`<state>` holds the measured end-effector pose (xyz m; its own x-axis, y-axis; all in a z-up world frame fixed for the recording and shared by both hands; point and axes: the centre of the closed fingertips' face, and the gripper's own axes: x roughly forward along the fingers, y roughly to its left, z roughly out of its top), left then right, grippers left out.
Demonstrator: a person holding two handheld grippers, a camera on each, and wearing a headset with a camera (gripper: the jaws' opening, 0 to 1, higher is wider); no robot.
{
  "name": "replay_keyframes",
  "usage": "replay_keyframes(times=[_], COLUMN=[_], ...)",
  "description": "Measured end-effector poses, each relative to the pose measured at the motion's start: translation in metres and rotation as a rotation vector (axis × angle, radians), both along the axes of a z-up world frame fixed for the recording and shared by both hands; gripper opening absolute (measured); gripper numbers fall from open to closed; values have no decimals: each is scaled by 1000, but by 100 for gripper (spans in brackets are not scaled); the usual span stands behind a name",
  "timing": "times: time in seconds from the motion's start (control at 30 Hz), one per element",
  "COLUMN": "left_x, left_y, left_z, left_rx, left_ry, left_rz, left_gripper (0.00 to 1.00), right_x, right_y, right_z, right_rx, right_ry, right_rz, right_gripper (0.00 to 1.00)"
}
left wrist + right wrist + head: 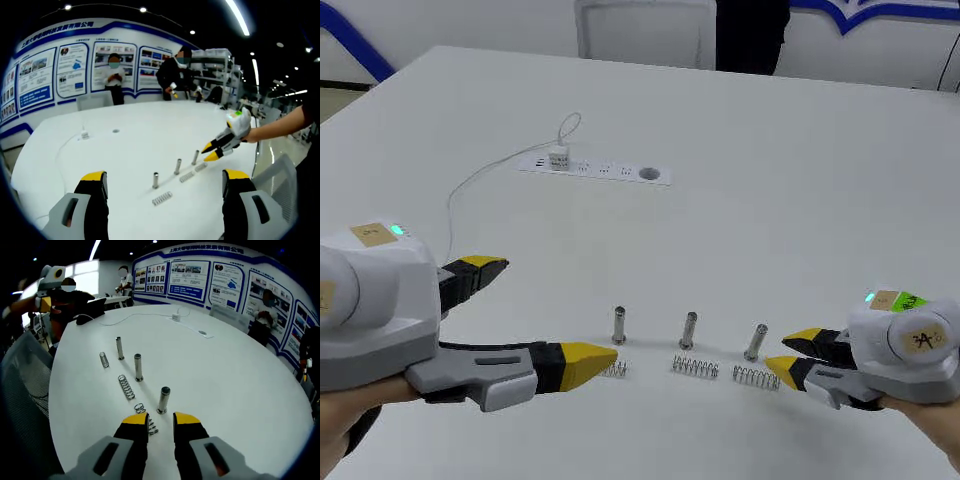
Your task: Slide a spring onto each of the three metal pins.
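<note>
My left claw (558, 308) hung released over the near left of the table (790, 190), jaws spread wide and gripping nothing. In the head view its lower tip covered one end of the left spring (616, 369). My right claw (778, 353) was unclenched too, jaws only narrowly apart and grasping nothing, with the tips just beside the right spring (755, 377). Three pins stood upright in a row: the left pin (619, 325), mid pin (689, 330) and right pin (756, 341). Three springs lay flat on the table, one just in front of each pin, the mid spring (695, 367) between the other two, and every pin was bare. Farther back lay one power strip (605, 171) with one plug (558, 156) in it and a cable (480, 180) curving off to the left. A chair (645, 30) stood at the far edge. In the left gripper view two people (114, 75) stood beyond the table before a wall of posters (72, 62).
</note>
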<state>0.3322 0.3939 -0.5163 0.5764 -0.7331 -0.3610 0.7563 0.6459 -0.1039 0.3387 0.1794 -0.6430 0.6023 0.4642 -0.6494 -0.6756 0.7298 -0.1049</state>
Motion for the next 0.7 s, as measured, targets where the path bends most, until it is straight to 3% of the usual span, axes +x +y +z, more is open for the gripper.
replay_keyframes(times=[0.2, 0.33, 0.5, 0.57, 0.7], left_x=[1, 2, 3, 3, 3], left_y=[2, 5, 8, 8, 7], left_z=[-4, -5, -8, -9, -11], left_rx=[10, 16, 20, 22, 26], left_ry=[9, 12, 20, 24, 29], left_rz=[3, 9, 18, 18, 14], left_gripper=[97, 97, 97, 97, 97], right_x=[-11, -9, -6, -8, -8], right_y=[10, 11, 10, 11, 13], right_z=[-21, -27, -29, -30, -32], right_rx=[-56, -70, -52, -15, 9], right_ry=[73, 91, 113, 148, 161], right_rz=[134, 155, 164, 160, 167], right_gripper=[19, 19, 18, 18, 16])
